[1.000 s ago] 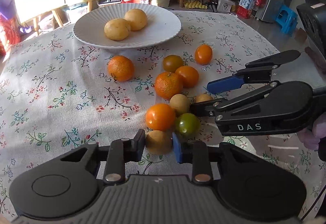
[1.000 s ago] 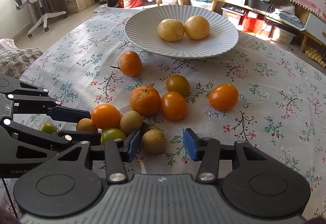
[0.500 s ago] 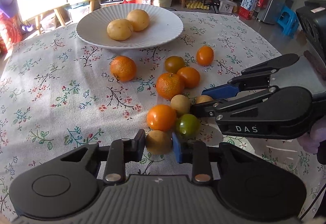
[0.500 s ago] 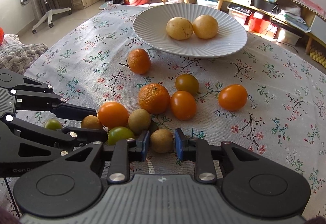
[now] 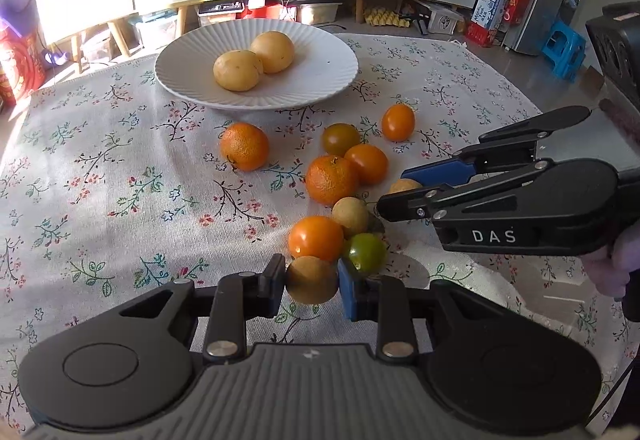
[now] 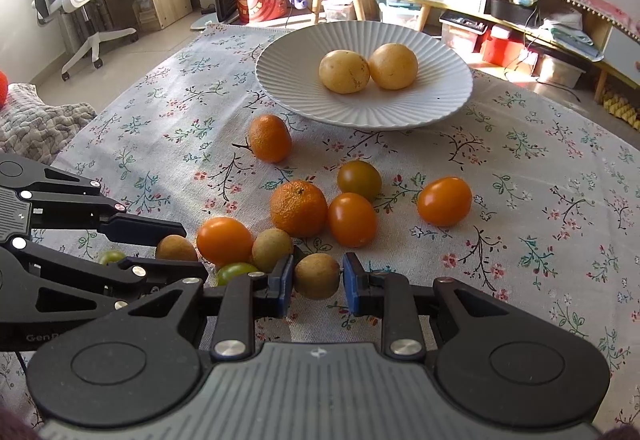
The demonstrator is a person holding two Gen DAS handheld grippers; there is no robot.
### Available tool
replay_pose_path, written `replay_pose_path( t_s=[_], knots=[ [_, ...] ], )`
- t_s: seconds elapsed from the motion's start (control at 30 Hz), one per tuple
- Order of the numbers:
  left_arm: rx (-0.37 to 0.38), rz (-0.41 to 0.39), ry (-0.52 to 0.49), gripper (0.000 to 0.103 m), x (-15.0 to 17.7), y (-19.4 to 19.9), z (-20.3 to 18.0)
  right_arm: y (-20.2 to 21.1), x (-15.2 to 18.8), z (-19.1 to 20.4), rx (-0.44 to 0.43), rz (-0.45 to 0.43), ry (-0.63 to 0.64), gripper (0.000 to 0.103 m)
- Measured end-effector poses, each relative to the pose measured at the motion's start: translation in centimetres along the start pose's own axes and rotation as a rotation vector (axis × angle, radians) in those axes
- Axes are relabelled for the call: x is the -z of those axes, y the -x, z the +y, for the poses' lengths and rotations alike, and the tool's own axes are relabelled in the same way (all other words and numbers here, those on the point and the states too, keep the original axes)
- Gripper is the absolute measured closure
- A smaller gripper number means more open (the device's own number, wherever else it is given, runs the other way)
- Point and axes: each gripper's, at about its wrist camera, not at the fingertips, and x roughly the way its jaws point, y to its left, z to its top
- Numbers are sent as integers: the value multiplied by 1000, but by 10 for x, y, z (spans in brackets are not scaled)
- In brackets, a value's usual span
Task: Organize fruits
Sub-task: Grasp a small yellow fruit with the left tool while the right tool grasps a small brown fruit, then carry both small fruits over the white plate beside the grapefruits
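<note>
The left gripper (image 5: 311,282) squeezes a small brown fruit (image 5: 312,279) between its two pads, low over the flowered cloth (image 5: 100,176). The right gripper (image 6: 318,278) pinches another brown fruit (image 6: 317,275) the same way (both pads look like they touch it).

So both hands are at the picking-up step. Just beside the held fruits sit a green tomato (image 5: 366,252), an orange tomato (image 5: 316,238) and one more brown fruit (image 5: 351,217), all bunched close. Farther off is the white plate (image 5: 320,80), with two yellow fruits (image 5: 254,63) already on it.

Next, I think each hand should lift straight up, slowly, so the neighbors do not roll. Then it carries its fruit over to the plate and sets it down gently.
</note>
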Motion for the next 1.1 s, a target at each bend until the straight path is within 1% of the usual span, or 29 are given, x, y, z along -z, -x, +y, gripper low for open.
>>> replay_pose_path(
  t_s=[0.4,0.8,0.97,1.1],
  knots=[
    [13,-37,26,84,-9,11,5,12,-12,-7,3,-44,-35,79],
    [-9,-101,66,84,-29,13,11,20,-34,-18,27,-105,-83,79],
    [-19,-120,82,84,-39,12,12,20,-45,-22,27,-133,-114,79],
    [-23,-135,110,84,-41,11,15,18,-51,-28,17,-141,-149,79]
  ],
)
